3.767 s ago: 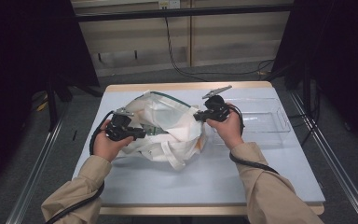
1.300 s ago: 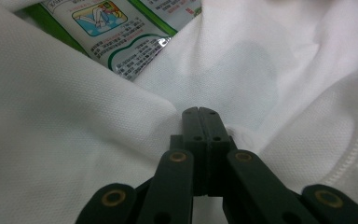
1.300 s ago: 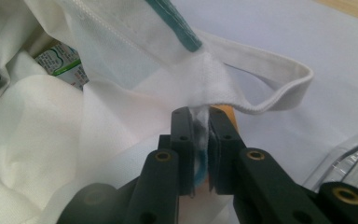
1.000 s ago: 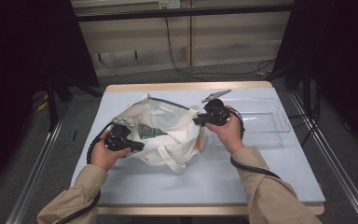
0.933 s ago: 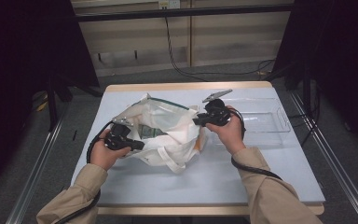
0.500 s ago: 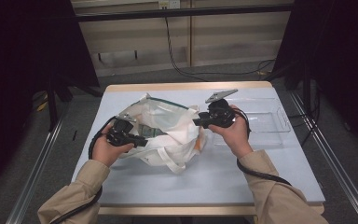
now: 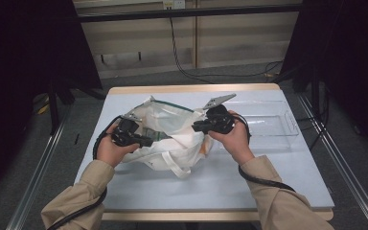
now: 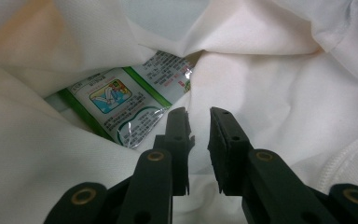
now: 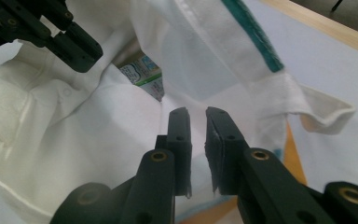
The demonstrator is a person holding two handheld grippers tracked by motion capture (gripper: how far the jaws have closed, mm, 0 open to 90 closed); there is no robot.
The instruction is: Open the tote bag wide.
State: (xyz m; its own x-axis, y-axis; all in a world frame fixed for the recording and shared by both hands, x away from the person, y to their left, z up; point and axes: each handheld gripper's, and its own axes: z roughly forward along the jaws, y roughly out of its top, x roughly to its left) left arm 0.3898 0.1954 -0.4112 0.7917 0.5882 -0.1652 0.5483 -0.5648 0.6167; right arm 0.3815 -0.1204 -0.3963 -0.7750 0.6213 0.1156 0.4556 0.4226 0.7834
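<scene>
High view: a white cloth bag (image 7: 172, 139) lies crumpled on the table (image 7: 220, 177), left of its middle and nearer the far edge than the near one.
Left gripper (image 7: 146, 142): at the bag's left side, pointing right into the cloth.
Left gripper view: the left gripper (image 8: 198, 114) has its jaws nearly together, a narrow gap between them; whether the cloth is caught in that gap I cannot tell. Just beyond the tips a green-and-white printed packet (image 8: 126, 100) lies inside the bag.
Right gripper (image 7: 196, 127): at the bag's right side, pointing left.
Right gripper view: the right gripper (image 9: 197, 113) has just been closing; a slim gap remains, the white cloth right behind it, a pinch not clear.
Tray: a clear plastic tray (image 7: 268, 124) sits toward the table's far right corner.
Bag trim: a green band (image 9: 249, 32) runs along the rim.
</scene>
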